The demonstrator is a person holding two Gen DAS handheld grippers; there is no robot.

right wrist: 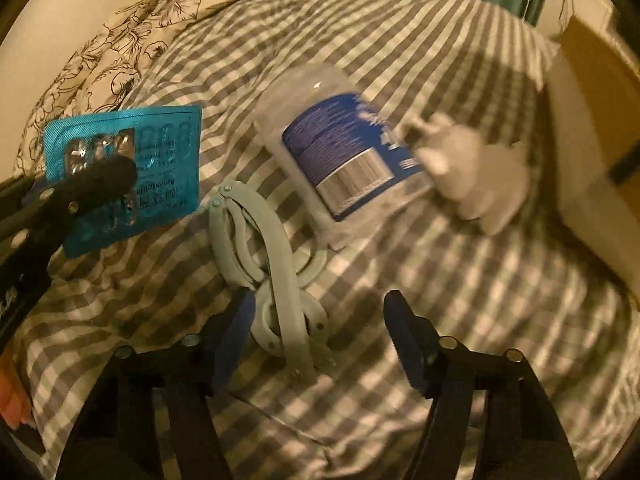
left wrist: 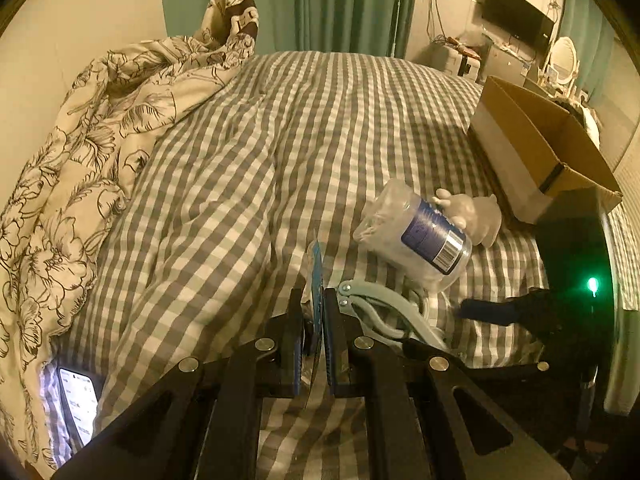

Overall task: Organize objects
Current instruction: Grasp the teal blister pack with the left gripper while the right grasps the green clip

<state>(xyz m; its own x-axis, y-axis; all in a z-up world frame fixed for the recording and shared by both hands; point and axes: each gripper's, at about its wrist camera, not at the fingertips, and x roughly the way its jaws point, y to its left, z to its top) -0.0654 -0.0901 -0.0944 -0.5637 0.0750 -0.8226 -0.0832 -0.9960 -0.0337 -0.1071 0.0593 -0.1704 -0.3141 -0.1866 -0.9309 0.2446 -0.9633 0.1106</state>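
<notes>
My left gripper (left wrist: 317,300) is shut on a teal blister pack of pills (left wrist: 317,280), seen edge-on between the pads; in the right wrist view the pack (right wrist: 160,160) hangs just above the bed at the left, held by that gripper (right wrist: 116,178). My right gripper (right wrist: 320,320) is open and empty, its fingers on either side of a pale grey folding hanger (right wrist: 276,264) on the checked bedspread. A clear jar with a blue label (right wrist: 344,156) lies on its side beyond it, next to a small white figure (right wrist: 480,184). The jar (left wrist: 416,236), the figure (left wrist: 476,212) and the hanger (left wrist: 384,312) also show in the left wrist view.
An open cardboard box (left wrist: 532,148) stands on the bed at the right, also in the right wrist view (right wrist: 592,132). A floral duvet (left wrist: 80,168) is bunched at the left. A lit phone (left wrist: 78,404) lies at the bed's near left. My right gripper (left wrist: 520,312) shows at the right.
</notes>
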